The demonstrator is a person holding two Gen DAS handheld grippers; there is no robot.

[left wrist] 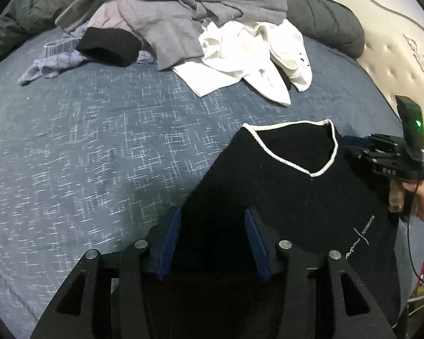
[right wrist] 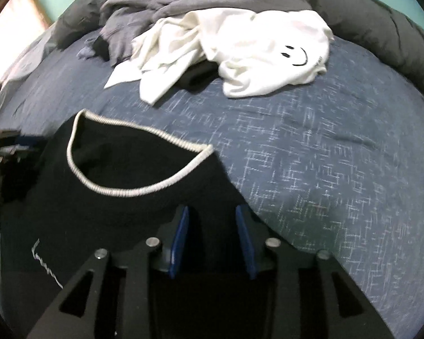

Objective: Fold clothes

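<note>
Black knit fills the gap between the fingers (left wrist: 212, 240) of my left gripper, whose blue pads stand about half apart, one on each side of the cloth without pinching it that I can make out. My right gripper (right wrist: 212, 240) stands narrower, its pads also straddling dark fabric, and there too I see a gap, not a clamp; whether any fold is caught low between them I cannot tell.

Both sit on the black sweater (left wrist: 296, 186), which lies flat on the bed (left wrist: 99, 155) with its white-trimmed neckline (right wrist: 132, 189) pointing away from me toward the pile. My left hand is at the sweater's left shoulder side, my right at its right shoulder side, so the neck opening lies between the two hands and a little ahead of both. The garment's long axis runs from me toward the heap, with the body and hem trailing back under the grippers, out of view. Neither hand is clearly nearer; each has its own edge directly under it.

It is a dark, matte knit with a thin ribbed white collar and small pale script lettering (left wrist: 361, 240) on the chest. Beyond it lie a crumpled white shirt (right wrist: 268, 56) with a smiley face and grey garments (left wrist: 183, 5), well apart.
</note>
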